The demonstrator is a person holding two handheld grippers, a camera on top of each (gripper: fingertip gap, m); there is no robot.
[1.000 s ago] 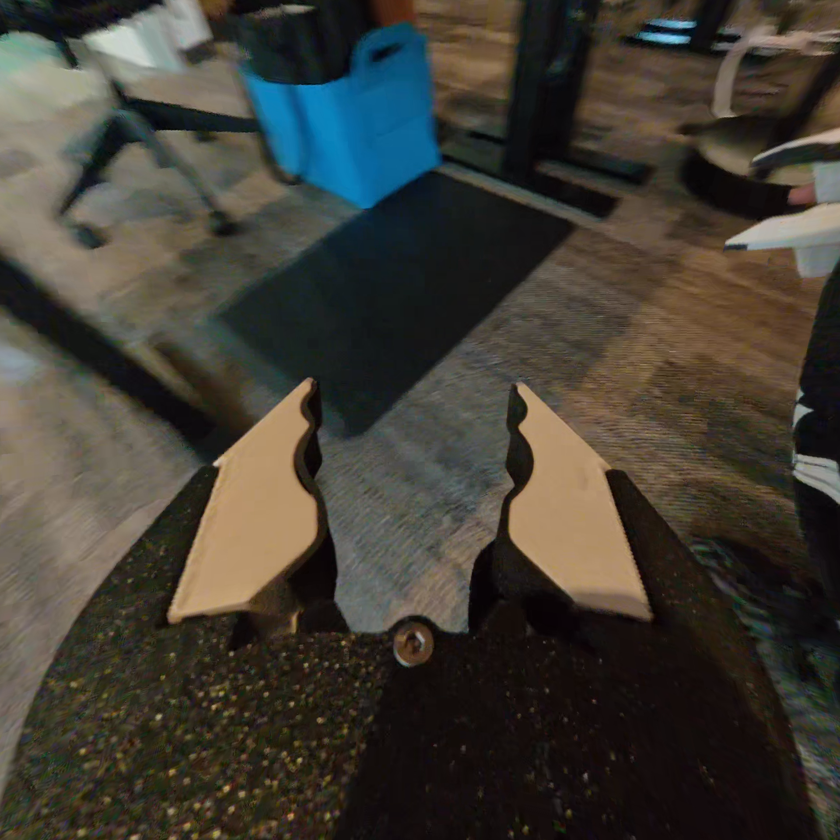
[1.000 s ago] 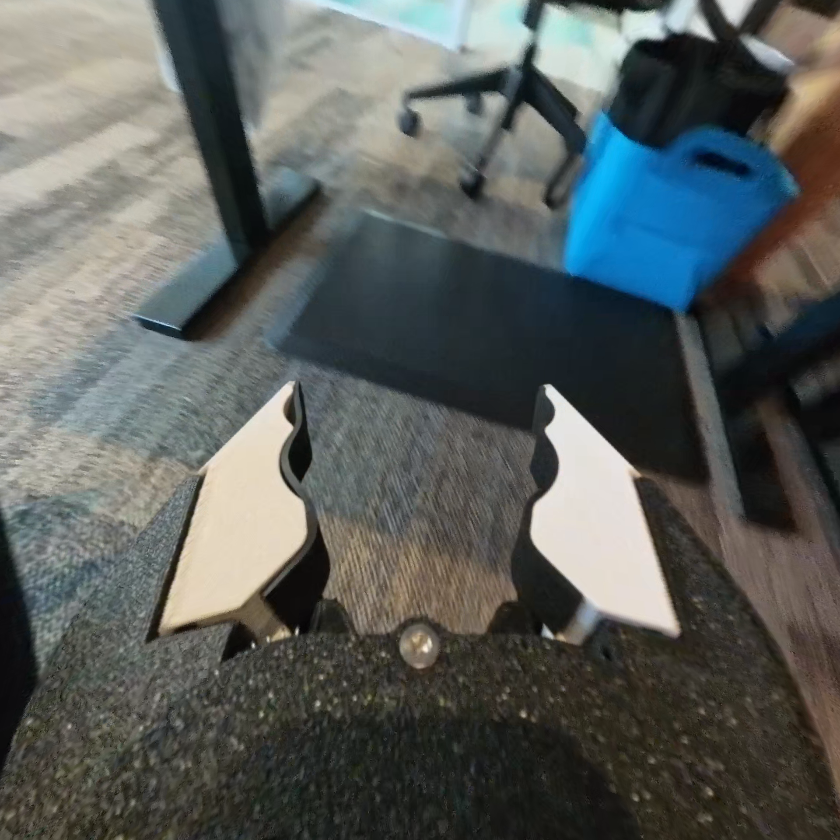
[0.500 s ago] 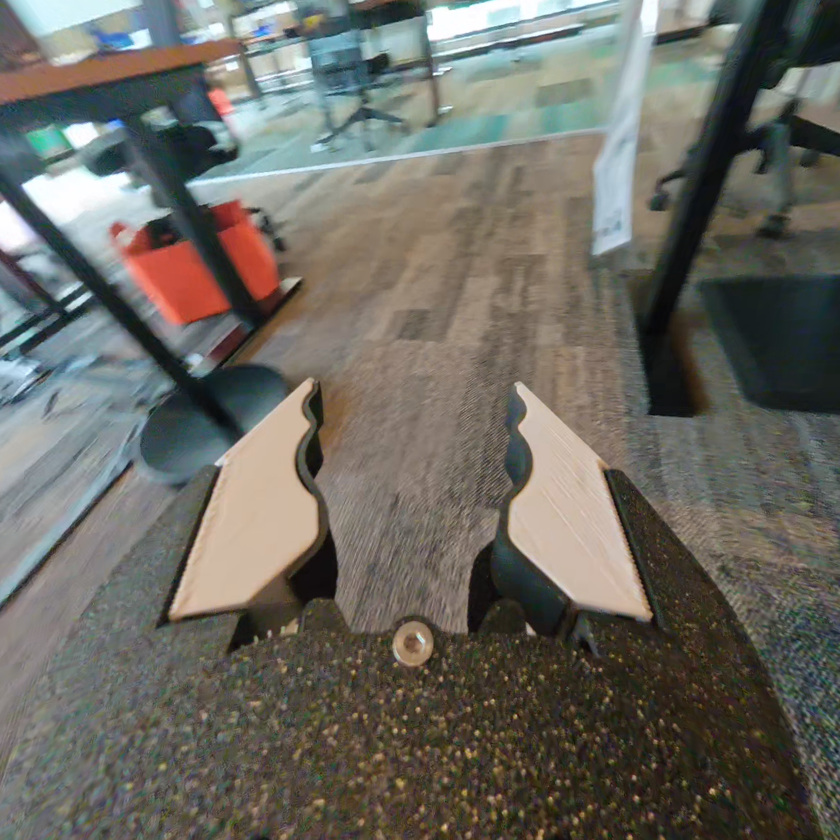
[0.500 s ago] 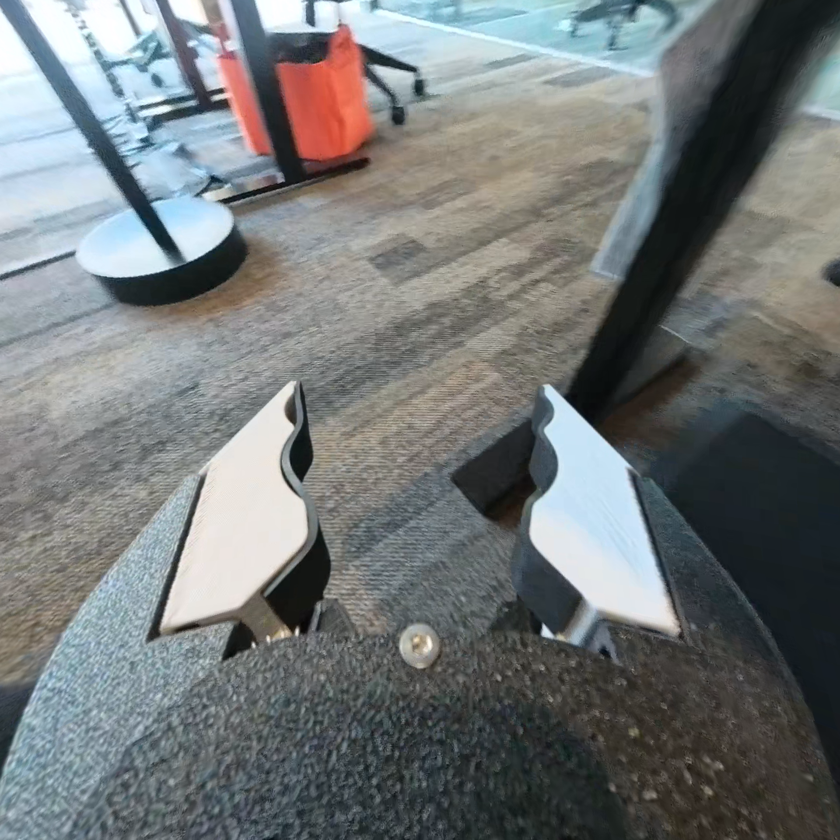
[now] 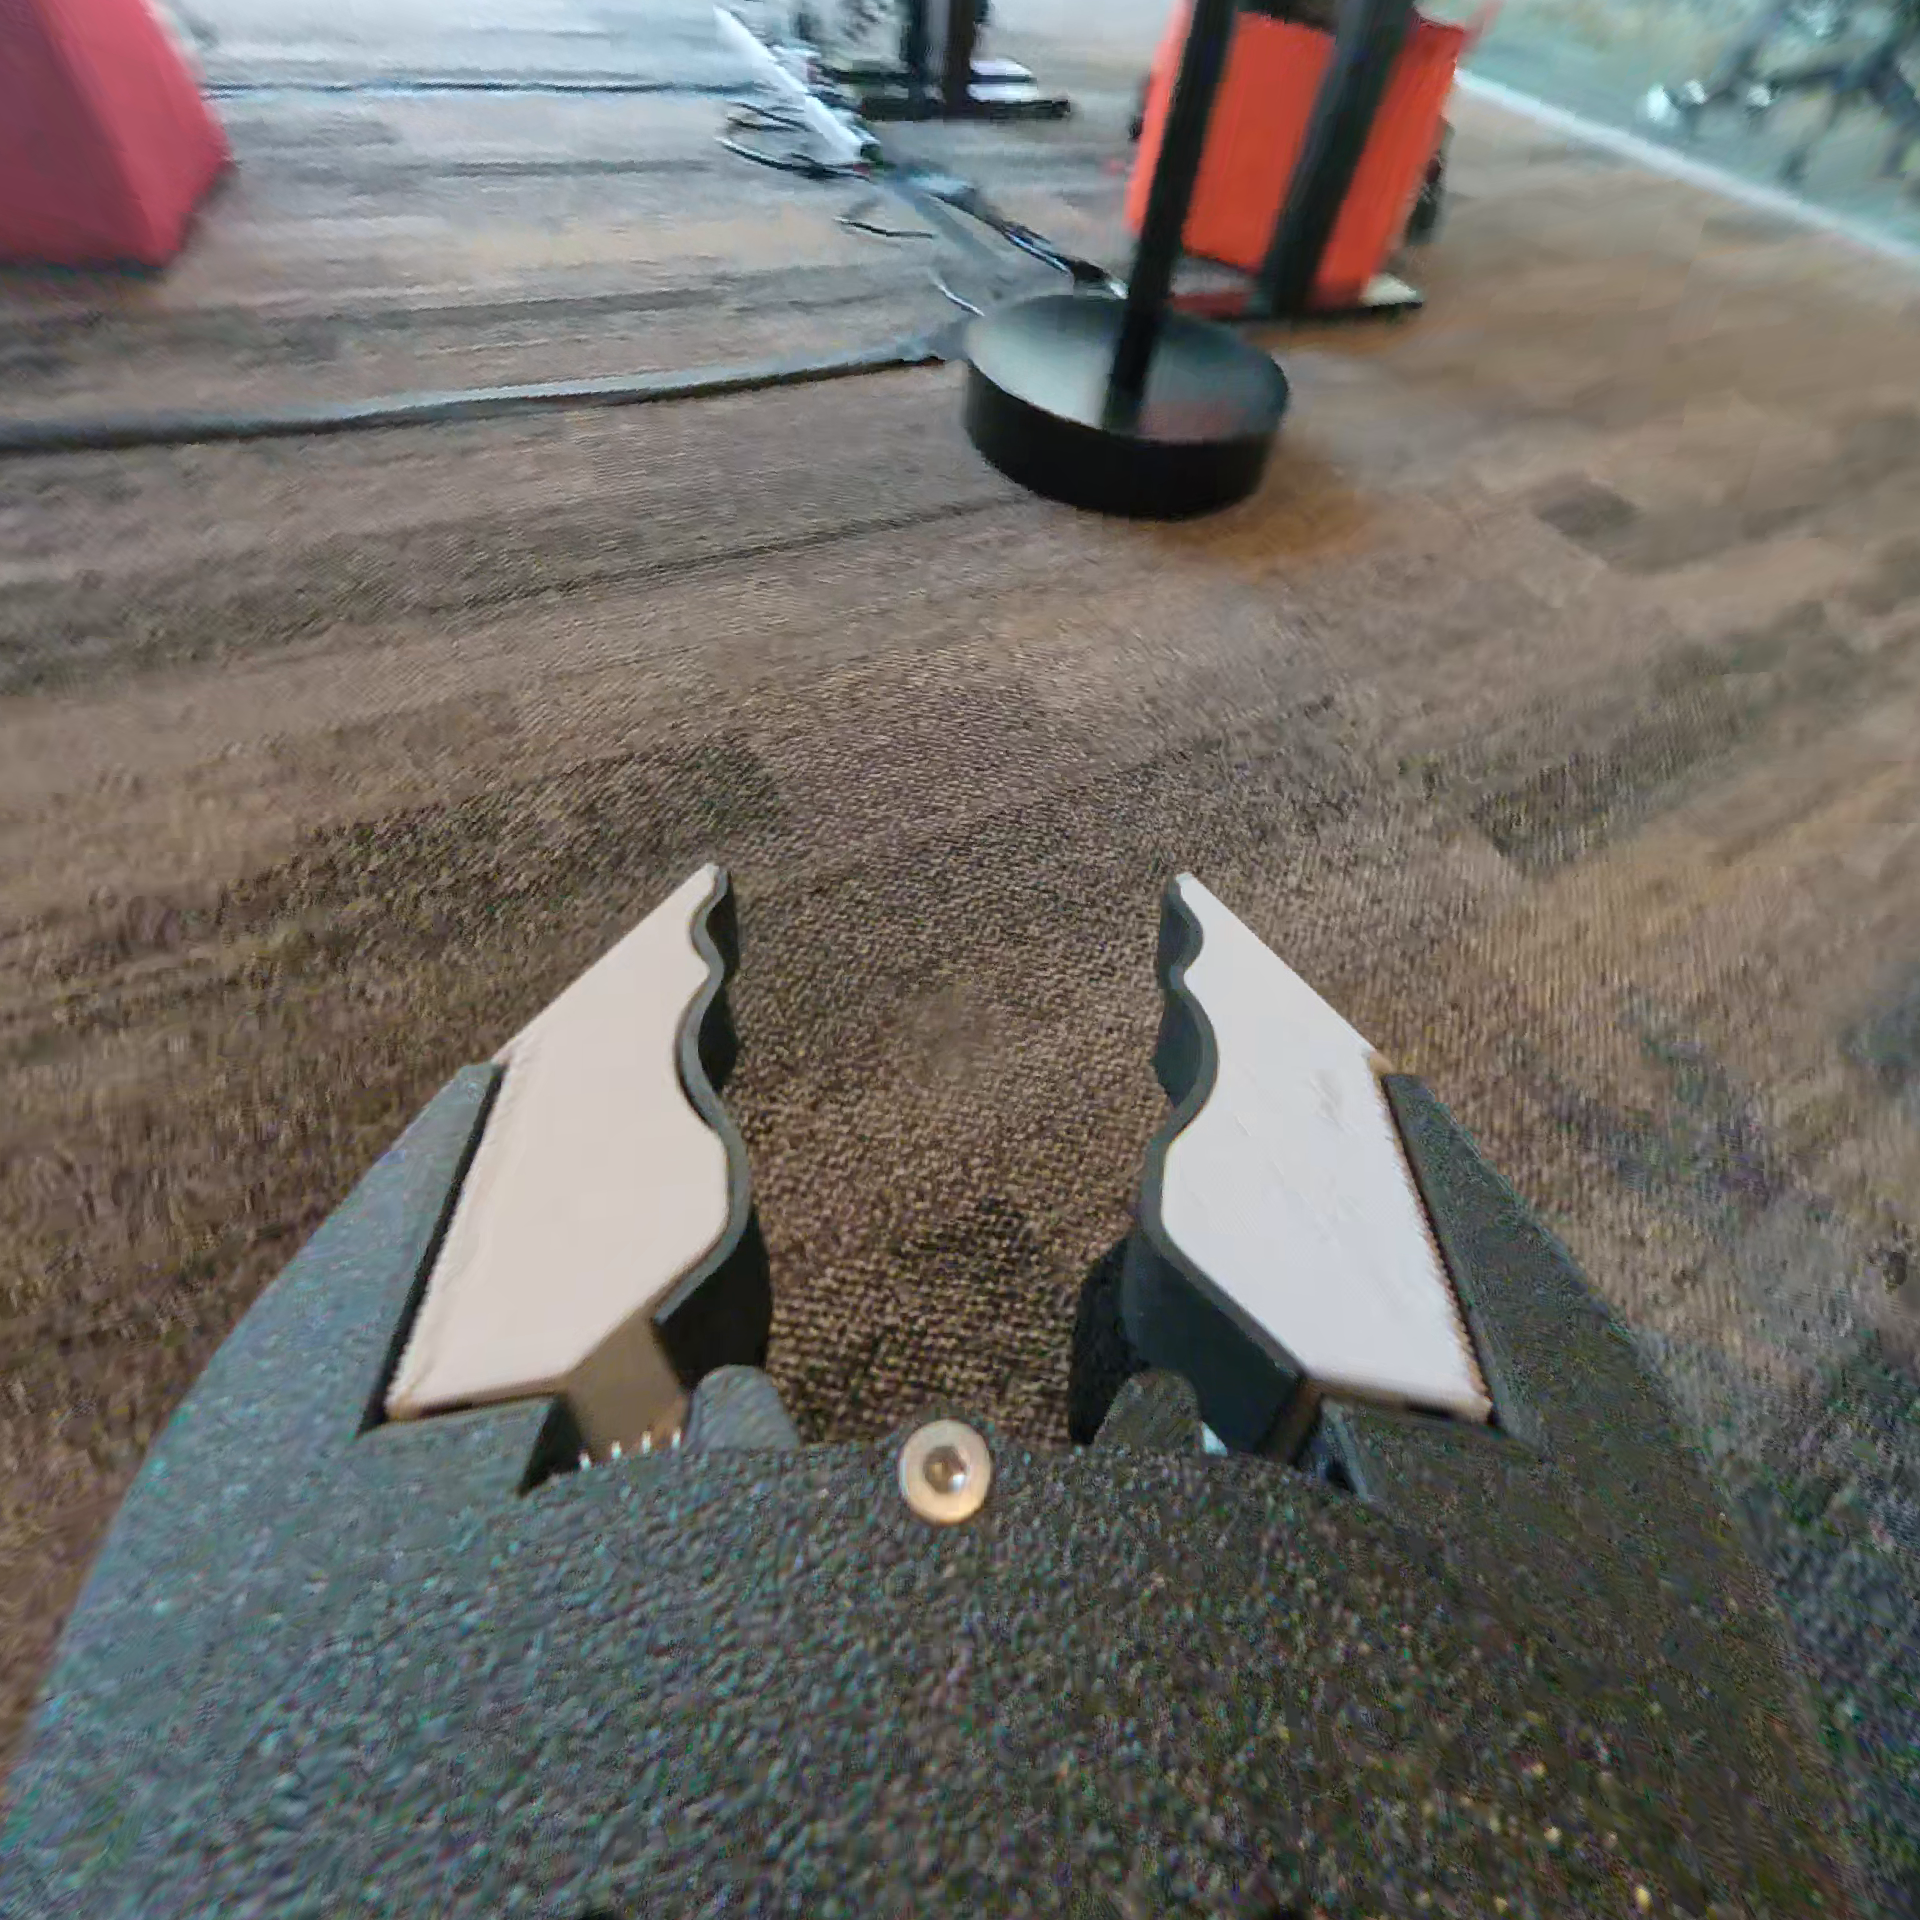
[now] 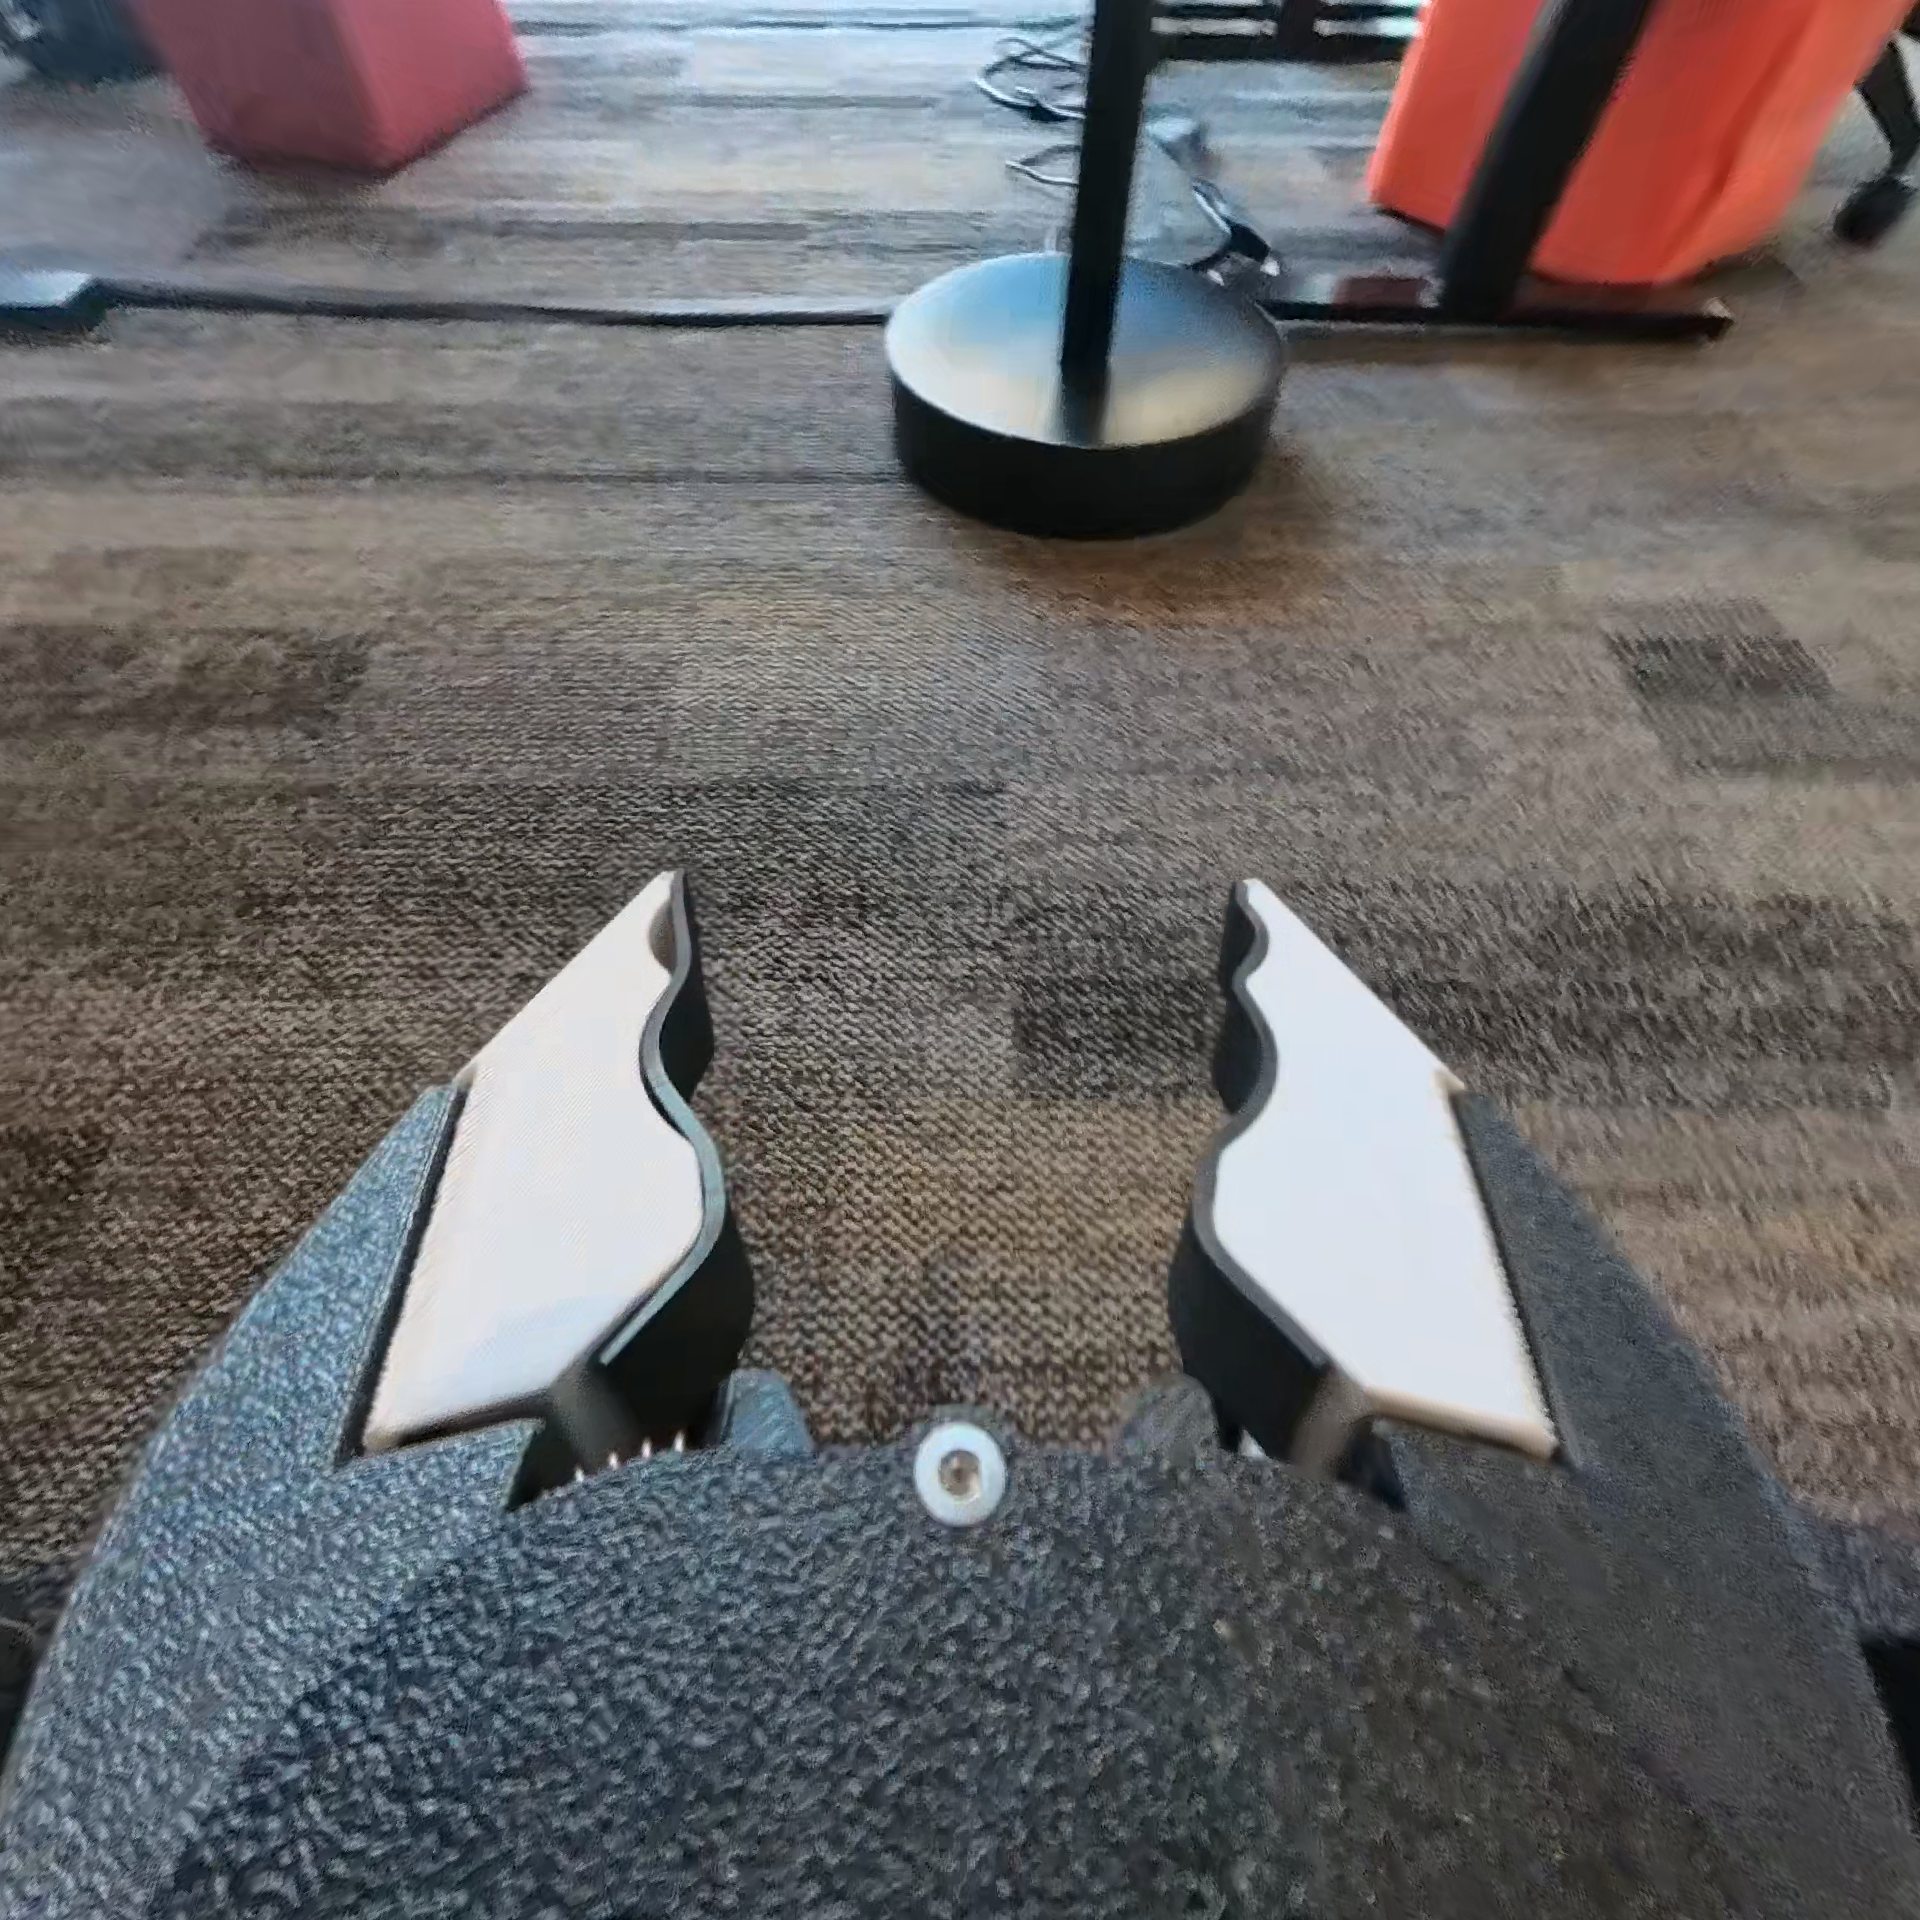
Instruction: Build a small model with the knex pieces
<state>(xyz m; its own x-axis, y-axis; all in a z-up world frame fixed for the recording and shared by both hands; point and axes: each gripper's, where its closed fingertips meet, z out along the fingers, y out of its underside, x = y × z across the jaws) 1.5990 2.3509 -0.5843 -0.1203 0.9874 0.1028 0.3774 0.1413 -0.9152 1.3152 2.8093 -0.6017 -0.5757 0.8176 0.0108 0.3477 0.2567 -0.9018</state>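
Brown and grey carpet (image 5: 935,644) covers the floor in both views, with darker patches in its weave, and parts of it are blurred.

Left hand-held gripper (image 5: 948,904) is held above the carpet and points forward and a little down. Its two pale fingers (image 5: 582,1174) stand apart, with only carpet between them; it holds nothing and touches nothing. Nearest thing ahead of it is a round black base (image 5: 1122,416) with a black pole (image 5: 1174,187) standing up from it, ahead and a little to the right, well apart from the fingertips. Behind the base is an orange bin (image 5: 1288,156), partly hidden by dark frame legs. A red block (image 5: 94,135) lies far at the upper left. A dark cable strip (image 5: 416,410) runs across the carpet from the left edge toward the base, and some thin cables (image 5: 831,135) lie farther back.

Right hand-held gripper (image 6: 956,894) has the same pose, low over the carpet, fingers (image 6: 551,1184) spread and empty. The round black base (image 6: 1086,416) with its pole (image 6: 1107,177) is almost straight ahead, well apart. The orange bin (image 6: 1621,135) is at the upper right, beside a flat black foot bar (image 6: 1507,317), and the red block (image 6: 332,73) at the upper left. The cable strip (image 6: 468,307) reaches the base from the left.
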